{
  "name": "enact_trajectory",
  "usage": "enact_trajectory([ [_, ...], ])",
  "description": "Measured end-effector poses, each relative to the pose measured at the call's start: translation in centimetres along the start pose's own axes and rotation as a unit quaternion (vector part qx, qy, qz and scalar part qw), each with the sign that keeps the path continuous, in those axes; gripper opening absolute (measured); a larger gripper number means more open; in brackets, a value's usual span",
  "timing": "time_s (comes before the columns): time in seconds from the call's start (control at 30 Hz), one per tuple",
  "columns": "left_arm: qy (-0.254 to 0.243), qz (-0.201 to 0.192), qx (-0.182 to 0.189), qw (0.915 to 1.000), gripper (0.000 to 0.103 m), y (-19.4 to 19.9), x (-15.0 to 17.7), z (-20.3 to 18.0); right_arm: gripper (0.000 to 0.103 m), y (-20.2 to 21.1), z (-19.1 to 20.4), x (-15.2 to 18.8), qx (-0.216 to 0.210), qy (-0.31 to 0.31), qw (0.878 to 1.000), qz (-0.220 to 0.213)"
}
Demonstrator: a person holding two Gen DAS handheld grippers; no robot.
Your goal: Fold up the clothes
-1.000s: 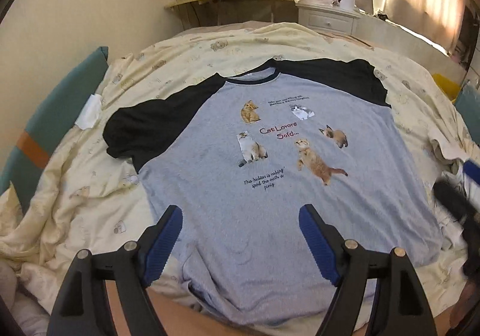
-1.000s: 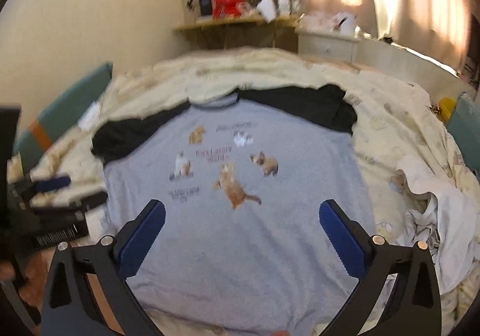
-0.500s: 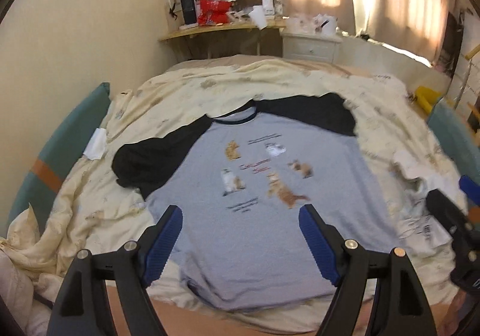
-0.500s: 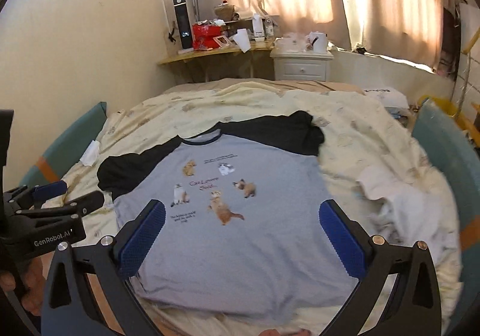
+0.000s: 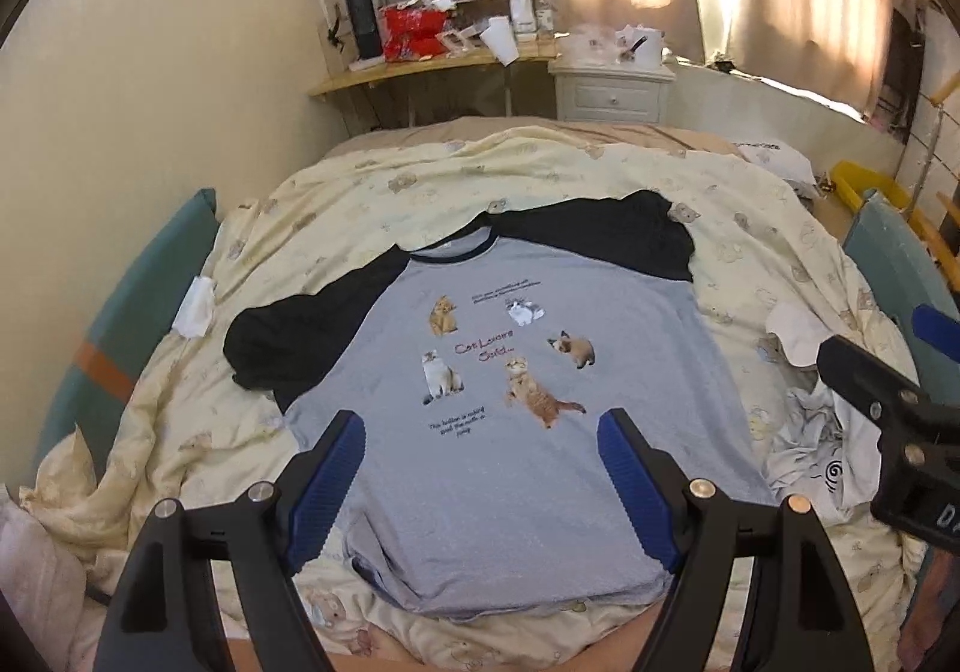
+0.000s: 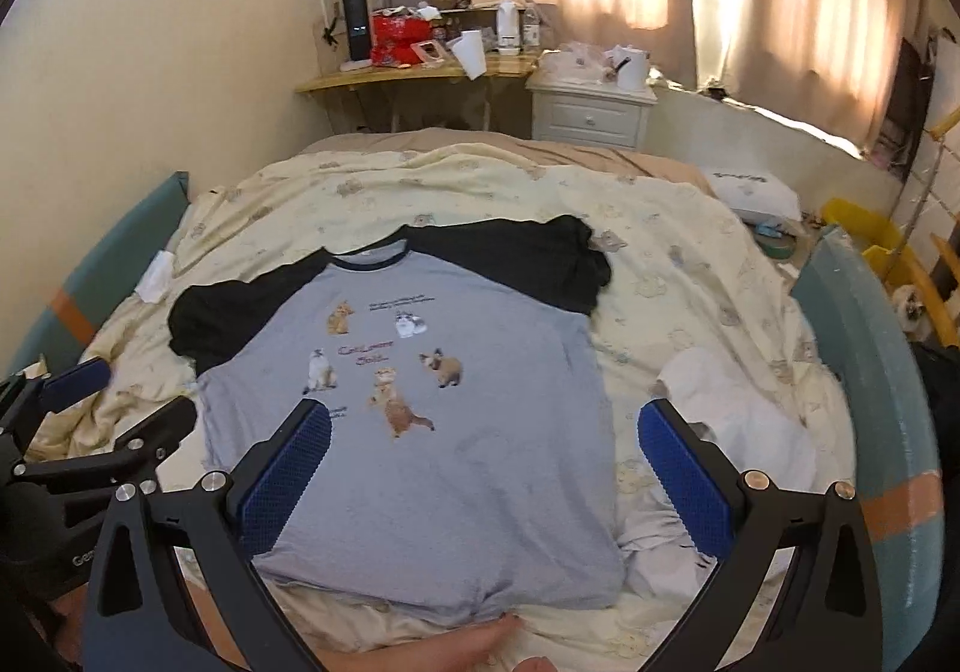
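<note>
On quilt [image 5: 372,204]: grey T-shirt [image 5: 516,468] spread flat, cat print up, black sleeves out, collar toward nightstand [image 6: 591,117]. Left gripper [image 5: 480,468] above shirt hem, jaws wide apart, empty. Right gripper [image 6: 483,459] likewise released. Beside shirt's right edge: white garment [image 6: 729,414], possibly more laundry.

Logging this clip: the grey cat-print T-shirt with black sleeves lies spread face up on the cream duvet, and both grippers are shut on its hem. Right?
Not quite. The T-shirt does lie face up on the duvet, but neither gripper holds it: the left gripper and right gripper both hang open above it, jaws wide apart, as each wrist view shows.
</note>
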State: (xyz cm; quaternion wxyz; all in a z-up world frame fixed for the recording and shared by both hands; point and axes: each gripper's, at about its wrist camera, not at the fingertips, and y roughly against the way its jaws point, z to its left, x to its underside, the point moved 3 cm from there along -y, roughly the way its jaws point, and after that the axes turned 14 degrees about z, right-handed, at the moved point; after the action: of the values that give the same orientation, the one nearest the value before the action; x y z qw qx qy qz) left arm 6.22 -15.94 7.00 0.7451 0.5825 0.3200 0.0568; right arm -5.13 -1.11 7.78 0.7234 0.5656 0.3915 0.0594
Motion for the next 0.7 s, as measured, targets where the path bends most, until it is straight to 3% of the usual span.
enact_trajectory([
  [0.1, 0.002, 0.016, 0.001, 0.9999, 0.081, -0.5, 0.0, -0.2, 0.103, -0.6, -0.8, 0.0, -0.013, -0.006, 1.0, -0.002],
  [0.23, -0.007, 0.0, -0.021, 0.9998, 0.081, 0.3, -0.4, -0.8, 0.103, -0.6, -1.5, -0.2, -0.001, -0.01, 1.0, -0.014],
  [0.33, -0.008, -0.001, -0.025, 0.9997, 0.081, 0.8, -0.7, -1.4, 0.103, -0.3, -2.0, -0.4, -0.016, -0.009, 1.0, -0.008],
  [0.47, 0.001, 0.008, -0.021, 0.9997, 0.081, 2.6, -1.6, -2.9, 0.103, 1.1, -2.7, -1.7, 0.005, 0.007, 1.0, -0.009],
  [0.6, -0.046, -0.054, -0.046, 0.9964, 0.081, 7.7, -2.7, -4.7, 0.103, 4.0, -3.6, -4.1, 0.017, 0.0, 0.999, -0.035],
  [0.7, -0.086, -0.108, -0.067, 0.9882, 0.081, 11.7, -3.4, -6.1, 0.103, 6.3, -4.3, -5.9, 0.025, -0.008, 0.998, -0.056],
])
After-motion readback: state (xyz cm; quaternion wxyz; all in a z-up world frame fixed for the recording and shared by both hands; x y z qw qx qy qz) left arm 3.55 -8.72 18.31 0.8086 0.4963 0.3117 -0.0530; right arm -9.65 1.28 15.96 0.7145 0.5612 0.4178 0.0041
